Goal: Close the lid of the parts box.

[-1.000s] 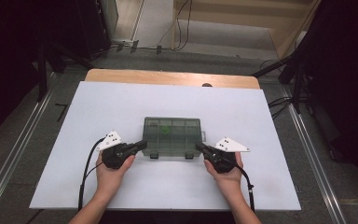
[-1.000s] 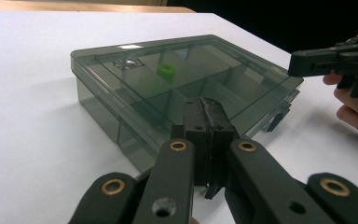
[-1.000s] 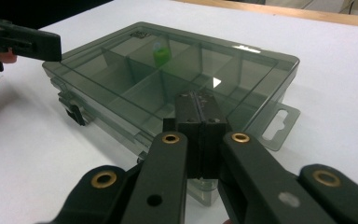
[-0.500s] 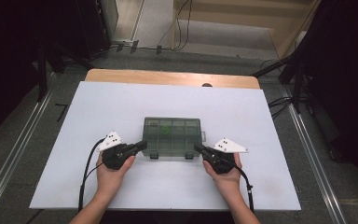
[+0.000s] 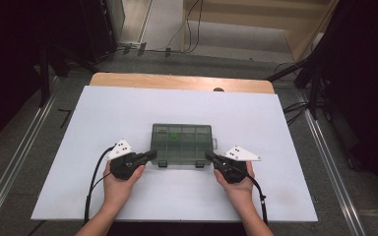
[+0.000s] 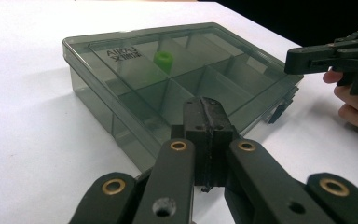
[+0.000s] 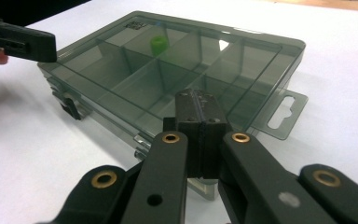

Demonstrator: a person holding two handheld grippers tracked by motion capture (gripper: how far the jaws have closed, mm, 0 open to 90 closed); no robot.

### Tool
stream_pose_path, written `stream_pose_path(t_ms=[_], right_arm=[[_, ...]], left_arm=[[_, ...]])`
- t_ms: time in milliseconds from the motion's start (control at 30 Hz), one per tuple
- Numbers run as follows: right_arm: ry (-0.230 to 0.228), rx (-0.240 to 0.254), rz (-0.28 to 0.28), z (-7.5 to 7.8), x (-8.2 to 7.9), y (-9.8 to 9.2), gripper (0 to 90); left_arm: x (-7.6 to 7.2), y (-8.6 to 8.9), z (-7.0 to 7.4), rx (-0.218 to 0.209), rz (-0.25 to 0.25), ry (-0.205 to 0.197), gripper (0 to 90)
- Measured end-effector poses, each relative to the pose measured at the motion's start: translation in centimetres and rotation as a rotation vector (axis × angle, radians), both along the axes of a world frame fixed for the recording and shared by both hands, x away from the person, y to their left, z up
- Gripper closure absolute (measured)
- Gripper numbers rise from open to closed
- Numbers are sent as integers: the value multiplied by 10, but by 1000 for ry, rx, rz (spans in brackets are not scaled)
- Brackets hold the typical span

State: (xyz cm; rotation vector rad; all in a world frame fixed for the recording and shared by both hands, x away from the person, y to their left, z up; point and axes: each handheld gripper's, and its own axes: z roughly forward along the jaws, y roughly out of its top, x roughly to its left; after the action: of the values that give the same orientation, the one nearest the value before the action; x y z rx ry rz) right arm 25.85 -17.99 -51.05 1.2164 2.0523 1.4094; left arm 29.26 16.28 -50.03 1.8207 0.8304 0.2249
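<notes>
Two closed grippers, left gripper at eight o'clock and right gripper at four o'clock of the box; nudge its front latches gently, evenly.

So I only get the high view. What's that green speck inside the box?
Observer: A small green cylinder, alone in one compartment of the clear box.
Operator: Is the left gripper holding anything?
Observer: No. The left gripper has its fingers pressed together with nothing between them.
Operator: And the right one?
Observer: The right gripper is shut and empty too, pointing at the box's corner by its slotted hang tab.
</notes>
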Motion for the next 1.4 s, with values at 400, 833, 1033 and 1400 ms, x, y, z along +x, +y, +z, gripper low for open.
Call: stream_pose_path(t_ms=[400, 833, 1033, 1400], right_arm=[[-5, -9, 18, 6, -1, 0, 42], [-34, 61, -17, 14, -9, -30, 0], [-53, 43, -29, 15, -13, -41, 0], [-36, -2, -42, 11, -25, -54, 0]], left_arm=[[-5, -6, 7, 16, -53, -14, 143], [-12, 6, 11, 9, -50, -51, 0], [-15, 19, 13, -1, -38, -66, 0], [-16, 45, 18, -31, 0, -64, 0]])
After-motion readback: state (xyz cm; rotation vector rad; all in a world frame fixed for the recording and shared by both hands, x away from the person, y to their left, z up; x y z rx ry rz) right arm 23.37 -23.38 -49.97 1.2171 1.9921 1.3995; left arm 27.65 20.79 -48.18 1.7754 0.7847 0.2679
